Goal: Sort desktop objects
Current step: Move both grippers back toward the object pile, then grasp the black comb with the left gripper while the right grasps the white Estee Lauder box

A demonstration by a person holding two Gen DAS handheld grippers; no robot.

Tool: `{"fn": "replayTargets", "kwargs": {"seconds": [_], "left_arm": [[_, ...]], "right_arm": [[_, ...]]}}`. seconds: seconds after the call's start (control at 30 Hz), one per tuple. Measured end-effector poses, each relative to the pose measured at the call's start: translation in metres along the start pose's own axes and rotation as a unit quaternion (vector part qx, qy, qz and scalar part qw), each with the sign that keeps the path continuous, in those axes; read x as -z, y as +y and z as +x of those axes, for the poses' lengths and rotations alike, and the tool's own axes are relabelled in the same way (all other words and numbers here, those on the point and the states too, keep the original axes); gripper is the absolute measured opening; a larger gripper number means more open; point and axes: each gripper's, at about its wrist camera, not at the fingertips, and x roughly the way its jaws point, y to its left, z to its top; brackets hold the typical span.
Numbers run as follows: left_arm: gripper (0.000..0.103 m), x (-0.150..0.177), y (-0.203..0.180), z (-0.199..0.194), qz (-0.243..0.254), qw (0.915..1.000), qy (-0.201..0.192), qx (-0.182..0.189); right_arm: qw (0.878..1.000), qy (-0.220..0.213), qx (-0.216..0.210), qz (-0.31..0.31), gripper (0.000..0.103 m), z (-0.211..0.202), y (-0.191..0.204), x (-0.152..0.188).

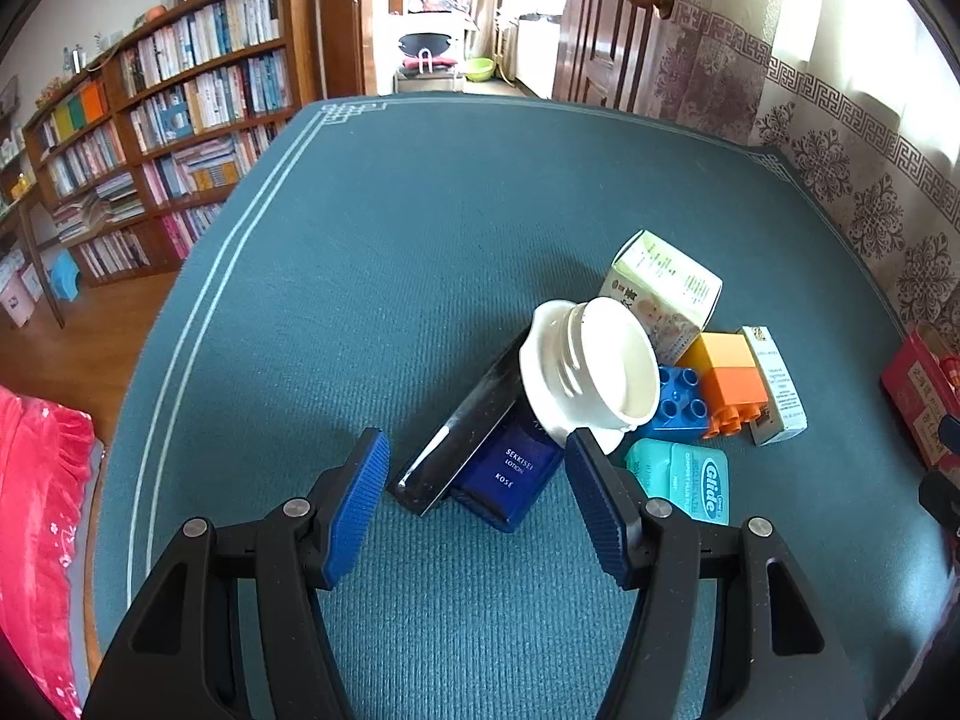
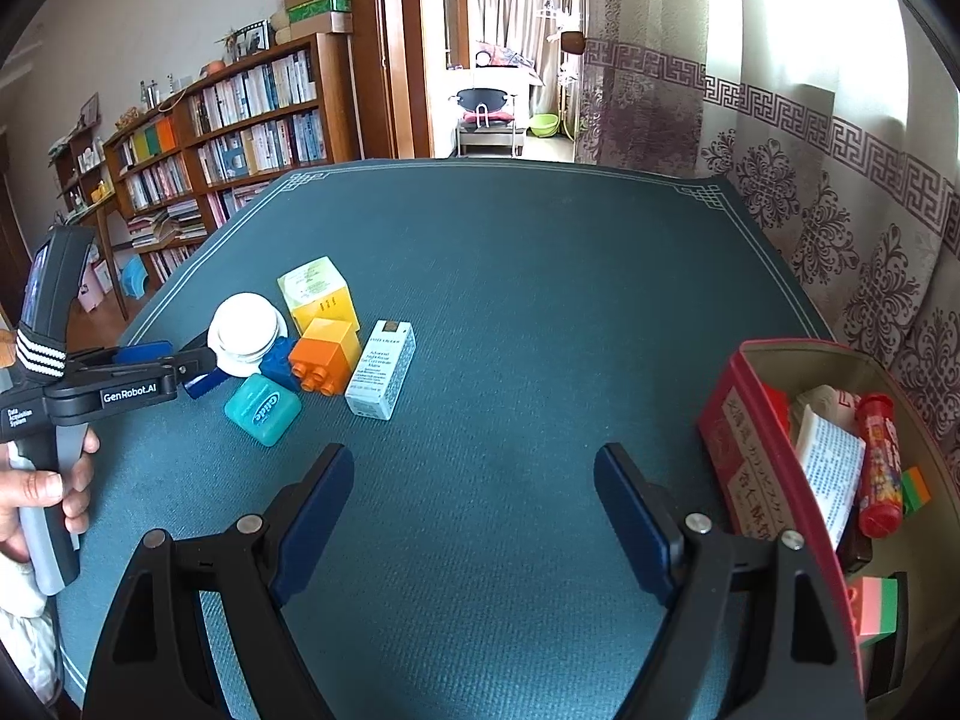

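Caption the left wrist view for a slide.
Open left gripper nears a blue lotion box under a white lid in the clutter.

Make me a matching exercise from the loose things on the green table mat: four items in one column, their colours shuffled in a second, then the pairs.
Items:
1. floss case
2. lotion box
3. upper toy brick
4. lid

Colours:
A. white
B. orange
C. teal
D. dark blue

Pairs: 1-C, 2-D, 3-B, 4-A

Teal tablecloth [image 2: 510,276], red box [image 2: 744,420], orange block [image 2: 321,354]
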Motion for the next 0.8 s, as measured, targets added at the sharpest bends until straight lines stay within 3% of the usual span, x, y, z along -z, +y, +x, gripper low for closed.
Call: {"fn": "replayTargets", "kwargs": {"seconds": [0.3,0.53,0.8], "left_arm": [[0.065,-0.006,0.007,0.005,0.009,0.9997,0.004,0.021],[0.068,-0.011,0.030,0.006,-0.026,0.9996,-0.002,0.005],[0.068,-0.023,0.018,0.013,0.002,0.9998,-0.014,-0.015]], "right_arm": [[1.000,0.000,-0.004,-0.016,0.085,0.000,0.012,-0.003],[1.000,0.008,-0.005,-0.013,0.085,0.005,0.014,-0.004],[0.999,0.018,-0.020,-0.023,0.085,0.020,0.025,-0.016]]}}
